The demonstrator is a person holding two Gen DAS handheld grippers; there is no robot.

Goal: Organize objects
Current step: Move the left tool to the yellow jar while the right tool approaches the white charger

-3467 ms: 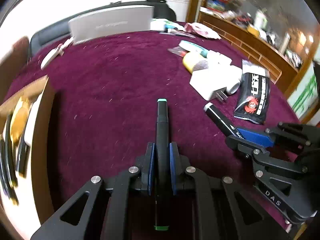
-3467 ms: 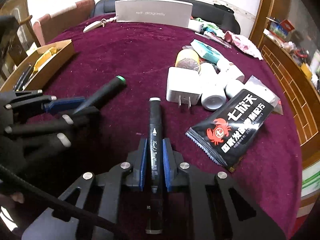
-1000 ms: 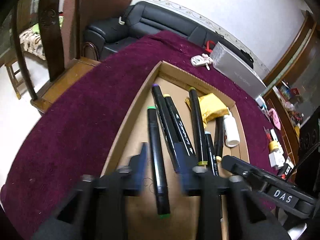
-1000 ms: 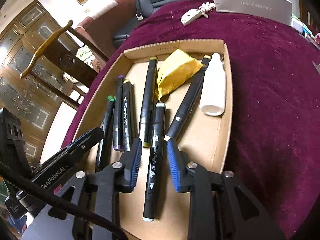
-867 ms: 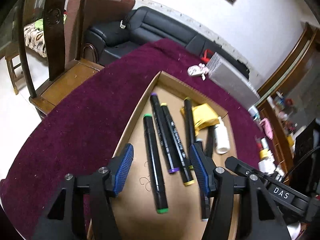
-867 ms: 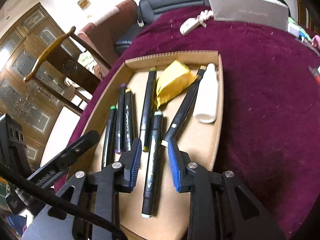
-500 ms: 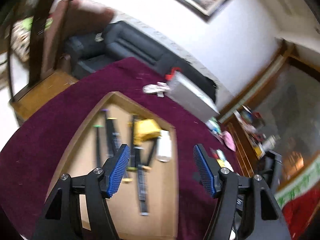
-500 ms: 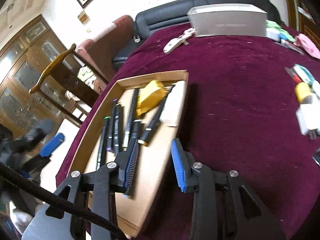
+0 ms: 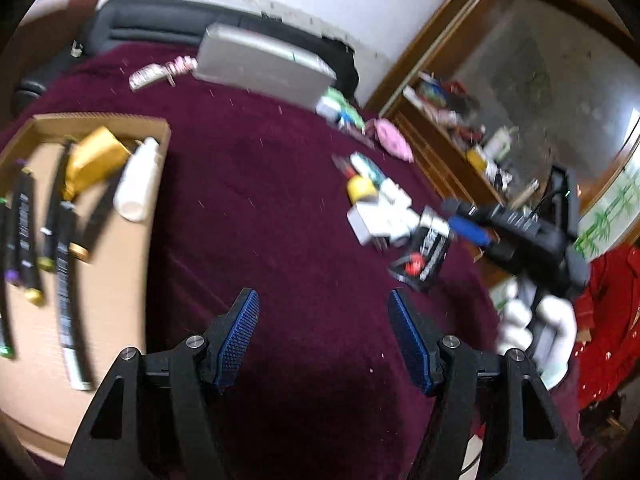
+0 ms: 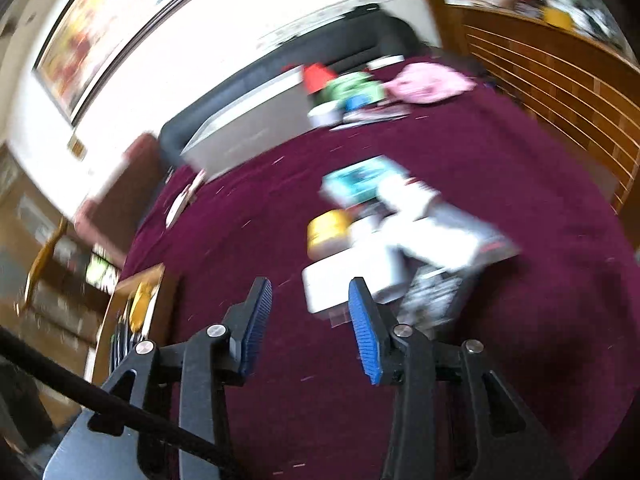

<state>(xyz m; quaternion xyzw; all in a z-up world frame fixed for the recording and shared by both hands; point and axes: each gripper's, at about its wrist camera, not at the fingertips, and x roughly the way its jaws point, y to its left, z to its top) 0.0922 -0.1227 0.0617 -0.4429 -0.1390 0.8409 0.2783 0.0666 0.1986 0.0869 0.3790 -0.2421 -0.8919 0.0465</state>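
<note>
My left gripper (image 9: 324, 304) is open and empty above the maroon tablecloth (image 9: 260, 208). To its left lies the cardboard tray (image 9: 120, 240) with several markers (image 9: 64, 264), a yellow packet (image 9: 94, 158) and a white bottle (image 9: 138, 184). My right gripper (image 10: 310, 292) is open and empty just before a white plug adapter (image 10: 352, 276); it also shows at the right of the left wrist view (image 9: 468, 228). A pile of small items lies there: the adapter (image 9: 368, 220), a yellow-capped jar (image 10: 330, 232), a teal packet (image 10: 360, 180) and a black snack packet (image 9: 424, 252).
A grey box (image 9: 260, 62) and a black sofa (image 9: 152, 20) are at the table's far edge. A wooden shelf unit (image 9: 460, 128) with clutter stands to the right. A pink pouch (image 10: 428, 82) lies near the far right edge. Both views are motion-blurred.
Both grippers let go of their markers in the tray, opened, and swung right from the tray toward the pile of small items. The markers lie in the tray.
</note>
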